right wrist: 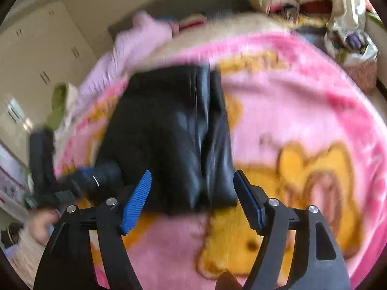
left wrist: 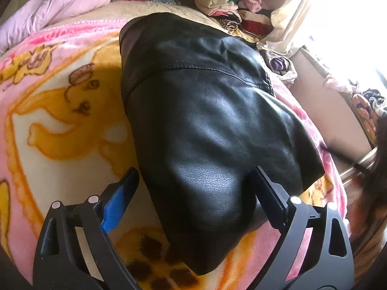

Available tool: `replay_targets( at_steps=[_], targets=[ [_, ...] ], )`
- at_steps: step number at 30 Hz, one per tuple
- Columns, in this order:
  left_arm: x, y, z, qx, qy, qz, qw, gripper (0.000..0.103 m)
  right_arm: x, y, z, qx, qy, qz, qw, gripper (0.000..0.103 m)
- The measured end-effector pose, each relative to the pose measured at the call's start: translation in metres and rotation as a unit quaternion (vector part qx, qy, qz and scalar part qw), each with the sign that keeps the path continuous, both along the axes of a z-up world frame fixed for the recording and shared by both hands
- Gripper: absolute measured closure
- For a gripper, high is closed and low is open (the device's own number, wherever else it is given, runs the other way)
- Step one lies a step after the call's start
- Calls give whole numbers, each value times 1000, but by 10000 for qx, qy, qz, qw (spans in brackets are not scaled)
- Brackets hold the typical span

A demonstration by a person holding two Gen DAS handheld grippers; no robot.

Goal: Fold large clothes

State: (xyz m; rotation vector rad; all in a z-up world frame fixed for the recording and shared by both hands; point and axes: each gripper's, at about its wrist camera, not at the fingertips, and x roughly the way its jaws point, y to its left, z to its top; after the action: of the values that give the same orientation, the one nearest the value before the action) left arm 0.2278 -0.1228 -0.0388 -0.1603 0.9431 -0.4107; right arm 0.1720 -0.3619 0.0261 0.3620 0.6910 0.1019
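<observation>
A black leather garment [left wrist: 205, 125] lies folded in a long bundle on a pink and yellow cartoon blanket [left wrist: 60, 111]. My left gripper [left wrist: 193, 181] is open, its jaws wide apart on either side of the garment's near end, just above it. In the right wrist view the same garment [right wrist: 169, 133] lies ahead, blurred. My right gripper [right wrist: 192, 181] is open and empty, its jaws on either side of the garment's near edge. The left gripper [right wrist: 79, 181] shows at the garment's left edge in the right wrist view.
A pale pink puffer jacket [left wrist: 60, 7] lies at the blanket's far left. Stacks of folded clothes [left wrist: 227, 4] sit at the far right by a bright window [left wrist: 350, 24]. A bag of clothes [right wrist: 358, 55] stands at the right. Cream wardrobe doors [right wrist: 43, 55] stand to the left.
</observation>
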Motion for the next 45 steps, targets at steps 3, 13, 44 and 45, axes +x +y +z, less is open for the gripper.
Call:
replay_targets(
  at_steps=[3, 13, 44, 45],
  targets=[
    [-1, 0, 0, 41, -25, 39, 10000, 16, 34, -4, 12, 66, 27, -57, 10000, 43],
    [-2, 0, 0, 173, -101, 53, 9998, 16, 113, 10, -11, 400, 494, 62, 9980, 90],
    [-27, 4, 28, 186, -387, 96, 9990, 10, 4, 5, 18, -278, -367, -438, 9980, 17],
    [-29, 5, 30, 216, -419, 119, 9988, 10, -3, 8, 19, -302, -430, -440, 9976, 15]
  ],
)
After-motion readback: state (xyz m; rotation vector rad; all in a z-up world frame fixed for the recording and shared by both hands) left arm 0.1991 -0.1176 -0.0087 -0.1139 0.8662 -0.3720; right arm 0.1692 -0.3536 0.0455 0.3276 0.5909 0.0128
